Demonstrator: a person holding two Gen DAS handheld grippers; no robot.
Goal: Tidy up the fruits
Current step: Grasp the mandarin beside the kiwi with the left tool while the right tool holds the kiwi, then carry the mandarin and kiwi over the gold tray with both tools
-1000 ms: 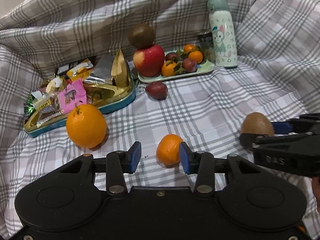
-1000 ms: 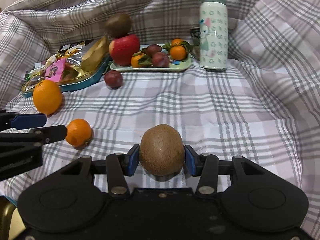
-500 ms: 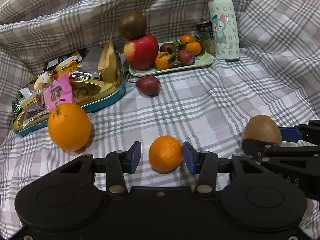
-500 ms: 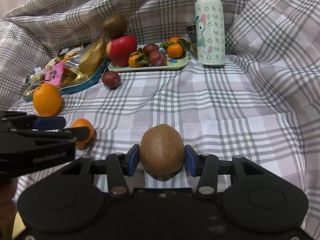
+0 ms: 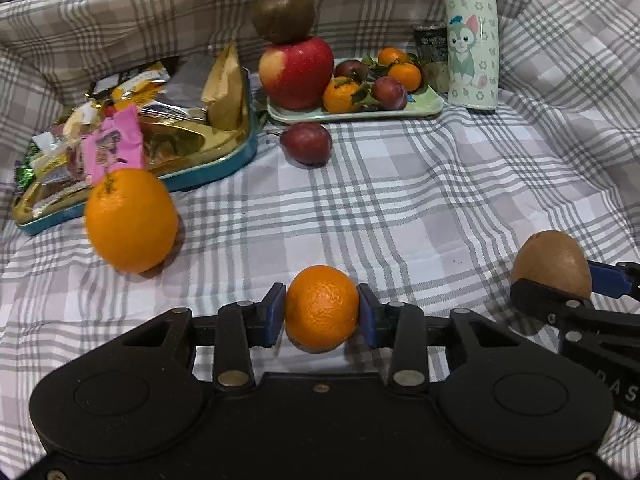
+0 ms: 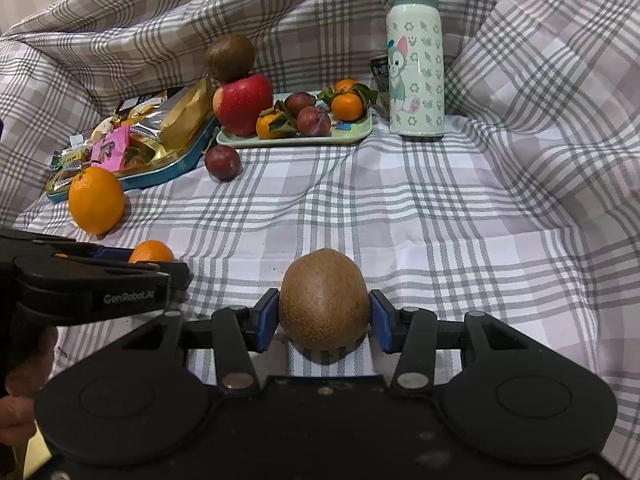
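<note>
Altogether two kiwis (image 6: 323, 300), four mandarins (image 5: 322, 307), three plums (image 5: 307, 143).

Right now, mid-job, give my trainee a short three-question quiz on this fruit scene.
1. True or false: the large orange lies on the green tray.
2. What sits on top of the red apple?
3. Which fruit is between the left gripper jaws: A plum, B mandarin, C kiwi?

Key: 1 false, it lies on the cloth; 2 a brown kiwi; 3 B.

Probably home: plaid bedsheet (image 5: 400, 200), snacks (image 5: 120, 136)
</note>
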